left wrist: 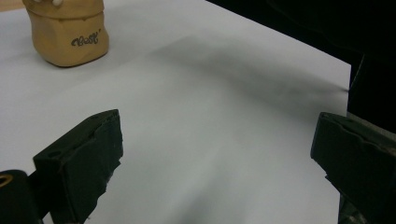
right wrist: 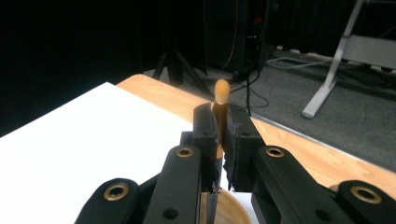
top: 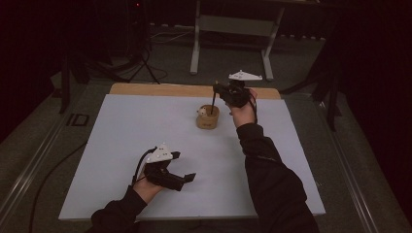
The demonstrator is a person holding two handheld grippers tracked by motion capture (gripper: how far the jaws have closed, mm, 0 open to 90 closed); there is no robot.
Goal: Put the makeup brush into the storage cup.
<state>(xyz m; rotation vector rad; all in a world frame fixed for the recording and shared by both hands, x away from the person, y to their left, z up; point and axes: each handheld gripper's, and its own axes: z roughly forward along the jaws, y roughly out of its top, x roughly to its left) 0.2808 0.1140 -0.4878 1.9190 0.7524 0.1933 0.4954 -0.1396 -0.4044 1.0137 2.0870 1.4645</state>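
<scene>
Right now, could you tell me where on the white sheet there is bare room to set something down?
Most of the white sheet is bare: the whole stretch left of the wooden cup, and the near right part between the left tongs and the right sleeve. It is crowded at the cup, where the right tongs hold a pencil above it.

tan holder, black pencil, white sheet

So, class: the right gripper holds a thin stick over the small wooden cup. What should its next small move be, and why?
Probably lower it a little further, straight down, before letting go. The right gripper is shut on the stick, which hangs upright with its lower end at the mouth of the wooden cup. The left gripper rests open on the white board, well clear.
</scene>
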